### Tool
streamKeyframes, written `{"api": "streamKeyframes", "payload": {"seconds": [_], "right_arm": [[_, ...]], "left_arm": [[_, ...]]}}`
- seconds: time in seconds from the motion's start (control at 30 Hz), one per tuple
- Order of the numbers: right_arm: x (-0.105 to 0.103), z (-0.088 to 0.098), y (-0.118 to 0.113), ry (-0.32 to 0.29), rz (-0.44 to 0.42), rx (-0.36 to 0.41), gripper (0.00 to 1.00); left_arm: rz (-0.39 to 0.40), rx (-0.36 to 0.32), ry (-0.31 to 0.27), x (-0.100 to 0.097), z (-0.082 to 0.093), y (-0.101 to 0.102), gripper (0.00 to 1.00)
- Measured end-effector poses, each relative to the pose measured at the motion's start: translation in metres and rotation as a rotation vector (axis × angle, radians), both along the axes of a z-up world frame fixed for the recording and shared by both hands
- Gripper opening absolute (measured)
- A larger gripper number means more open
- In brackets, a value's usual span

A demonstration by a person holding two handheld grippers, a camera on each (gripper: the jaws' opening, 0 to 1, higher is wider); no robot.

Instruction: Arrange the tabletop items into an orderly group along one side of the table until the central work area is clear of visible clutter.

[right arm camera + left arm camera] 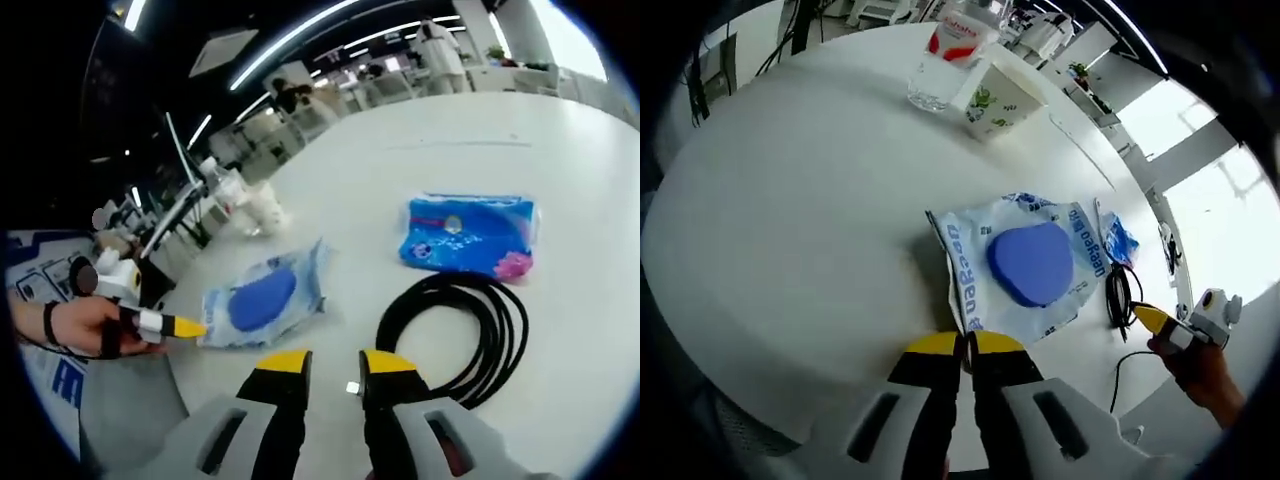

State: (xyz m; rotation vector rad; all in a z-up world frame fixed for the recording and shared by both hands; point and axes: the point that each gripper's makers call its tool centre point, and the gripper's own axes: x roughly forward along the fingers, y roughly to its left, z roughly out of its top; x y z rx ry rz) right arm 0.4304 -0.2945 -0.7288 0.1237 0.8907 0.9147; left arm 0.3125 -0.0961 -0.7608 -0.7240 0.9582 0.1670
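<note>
- Your left gripper has its jaws pressed together at the near edge of the wipes pack. You cannot tell from the left gripper view whether a corner of the wrapper is pinched between them, so check this before you pull.
- Your right gripper is released, with a clear gap between its yellow tips, and it holds nothing. It hovers just beside the coiled black cable.
- The wipes pack lies flat near the middle of the white table, so it is part of the clutter to move.
- The water bottle and the paper cup stand touching each other near the far edge. I think this is a good side for the group.
- Slide the pack slowly toward them, keeping it flat so it does not fold.
- The blue tissue pack lies beyond the cable. Take the cable by several loops together, or it may uncoil.
</note>
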Motion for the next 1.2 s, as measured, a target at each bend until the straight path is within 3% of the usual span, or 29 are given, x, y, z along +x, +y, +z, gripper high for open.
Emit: {"api": "streamKeyframes", "payload": {"seconds": [0.47, 0.8, 1.2], "right_arm": [[-0.010, -0.006, 0.036, 0.035, 0.060, -0.006, 0.20], [-0.011, -0.008, 0.065, 0.062, 0.052, -0.012, 0.20], [-0.002, -0.014, 0.073, 0.070, 0.050, -0.042, 0.20]], "left_arm": [[0.114, 0.015, -0.022, 0.005, 0.000, 0.037, 0.02], [0.098, 0.027, -0.052, 0.014, 0.005, 0.048, 0.12], [0.013, 0.036, -0.083, 0.006, 0.007, 0.044, 0.16]]}}
